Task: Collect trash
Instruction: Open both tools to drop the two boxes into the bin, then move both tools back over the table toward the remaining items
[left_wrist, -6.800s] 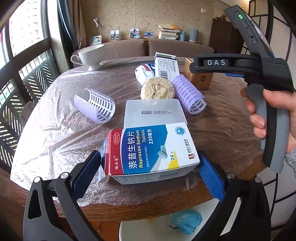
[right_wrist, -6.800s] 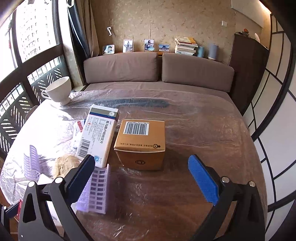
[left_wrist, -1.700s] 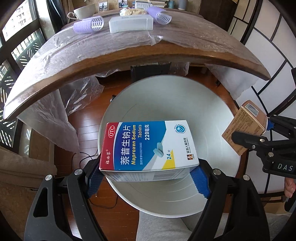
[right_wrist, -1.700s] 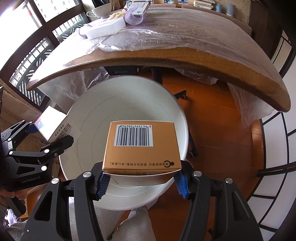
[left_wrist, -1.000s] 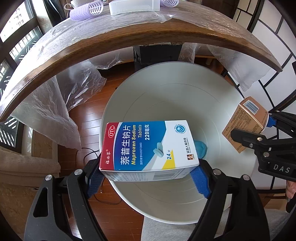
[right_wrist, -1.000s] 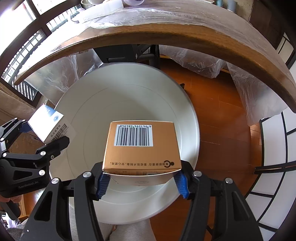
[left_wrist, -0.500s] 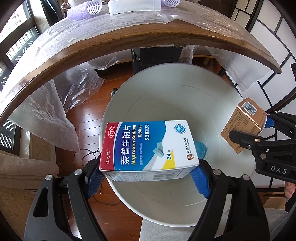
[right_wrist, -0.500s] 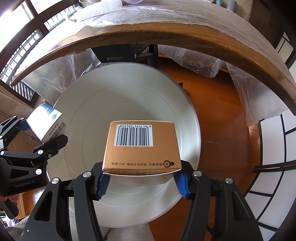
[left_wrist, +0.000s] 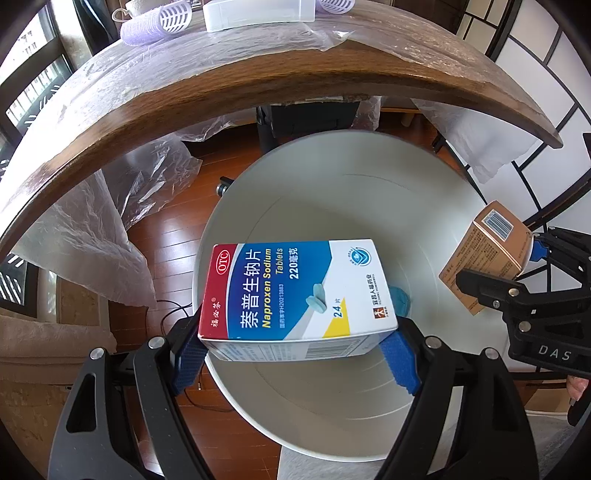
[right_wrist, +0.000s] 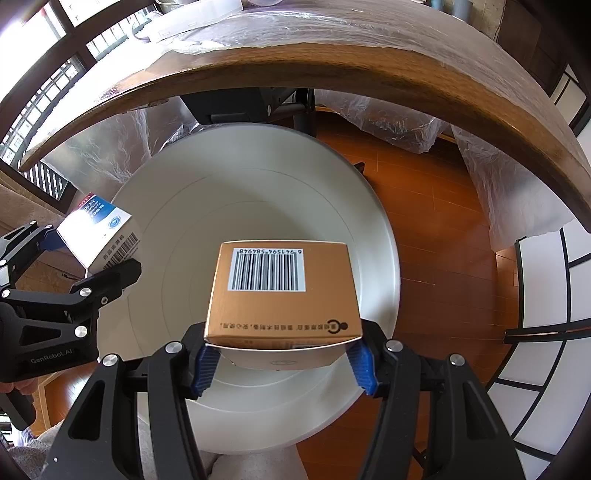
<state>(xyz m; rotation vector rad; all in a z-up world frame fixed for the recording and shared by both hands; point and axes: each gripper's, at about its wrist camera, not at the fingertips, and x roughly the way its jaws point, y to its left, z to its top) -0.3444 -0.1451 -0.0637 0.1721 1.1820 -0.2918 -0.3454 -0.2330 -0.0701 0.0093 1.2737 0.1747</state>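
My left gripper (left_wrist: 295, 354) is shut on a blue, white and red Naproxen tablet box (left_wrist: 295, 291) and holds it over the open white trash bin (left_wrist: 424, 206). My right gripper (right_wrist: 282, 363) is shut on a brown cardboard box with a barcode (right_wrist: 282, 291) and holds it over the same bin (right_wrist: 177, 206). Each gripper shows in the other's view: the brown box (left_wrist: 484, 254) at the right, the tablet box (right_wrist: 99, 232) at the left. A blue crumpled item (left_wrist: 400, 299) lies in the bin's bottom.
The round wooden table's edge (left_wrist: 258, 85), draped in clear plastic, curves above the bin. On it lie purple hair rollers (left_wrist: 155, 22) and a white flat box (left_wrist: 258, 13). Wooden floor (right_wrist: 443, 206) surrounds the bin. A table base (left_wrist: 306, 118) stands behind it.
Both grippers carried their boxes off the table and down over the bin. In the last second they have shifted only slightly, still shut on the boxes.
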